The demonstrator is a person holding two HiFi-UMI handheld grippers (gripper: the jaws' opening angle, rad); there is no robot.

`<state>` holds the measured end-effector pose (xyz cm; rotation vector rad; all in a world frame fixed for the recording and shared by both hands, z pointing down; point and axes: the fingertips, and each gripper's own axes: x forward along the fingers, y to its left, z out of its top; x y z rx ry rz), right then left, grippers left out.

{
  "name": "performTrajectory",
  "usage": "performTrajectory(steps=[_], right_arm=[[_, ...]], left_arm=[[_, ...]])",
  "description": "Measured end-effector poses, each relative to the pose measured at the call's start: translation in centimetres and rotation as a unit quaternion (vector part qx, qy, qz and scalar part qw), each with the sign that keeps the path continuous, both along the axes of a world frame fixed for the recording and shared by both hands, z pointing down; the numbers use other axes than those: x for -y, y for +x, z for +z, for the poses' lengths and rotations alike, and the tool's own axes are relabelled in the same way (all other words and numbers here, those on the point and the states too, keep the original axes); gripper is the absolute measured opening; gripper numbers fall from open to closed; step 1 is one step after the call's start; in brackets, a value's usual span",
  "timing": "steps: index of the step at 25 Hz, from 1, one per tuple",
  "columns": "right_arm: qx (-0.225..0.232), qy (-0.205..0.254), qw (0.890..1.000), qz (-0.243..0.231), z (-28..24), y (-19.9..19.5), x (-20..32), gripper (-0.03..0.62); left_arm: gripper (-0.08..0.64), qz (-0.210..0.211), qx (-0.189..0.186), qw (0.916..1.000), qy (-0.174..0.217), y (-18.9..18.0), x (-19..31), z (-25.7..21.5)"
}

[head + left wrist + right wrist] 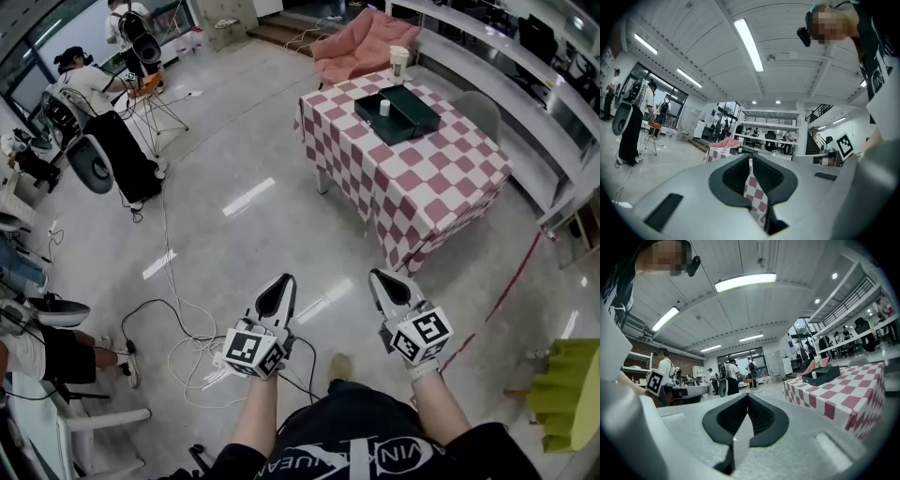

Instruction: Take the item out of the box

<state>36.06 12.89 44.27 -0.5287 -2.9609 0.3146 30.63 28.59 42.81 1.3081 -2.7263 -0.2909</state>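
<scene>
Reading left tool [284,279] and right tool [379,276] as closed tight and empty, near, over the floor, well apart from the desk [441,192] at far right. Spotting the item [384,108] (small white cylinder, probably light, rigid, maybe slick) upright inside the dark box [412,117] on that desk; best pinched across its sides near the top. Can't make out its material or the box's depth from here.

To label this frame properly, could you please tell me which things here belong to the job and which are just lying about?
Job: dark box; white item inside it; left hand-held gripper and right hand-held gripper, both shut, empty.
Lying about: paper cup; pink cushion; floor cables.
</scene>
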Motion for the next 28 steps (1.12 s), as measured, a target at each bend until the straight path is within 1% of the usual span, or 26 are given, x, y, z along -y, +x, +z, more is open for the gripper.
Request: performTrajectory(steps=[5,11,21,28], right_arm=[[0.000,-0.002,1.000,-0.013,0.5,-3.8,1.0,0.006],[-0.001,-0.012,1.000,-0.018,0.8,-7.2,1.9,0.006],[-0.003,-0.024,1.000,-0.006,1.0,-8.8,4.3,0.006],[-0.006,-0.026,1.000,0.011,1.5,-9.6,6.1,0.006]], left_arm=[[0.026,-0.005,0.002,1.0000,0.000,-3.7,1.1,0.2],[0.026,-0.016,0.003,0.9999,-0.005,-6.8,1.7,0.3],[0.026,-0.021,0.000,0.9997,-0.007,-9.1,2.7,0.6],[0.026,-0.009,-0.005,0.9999,-0.005,-10.5,4.2,1.2]])
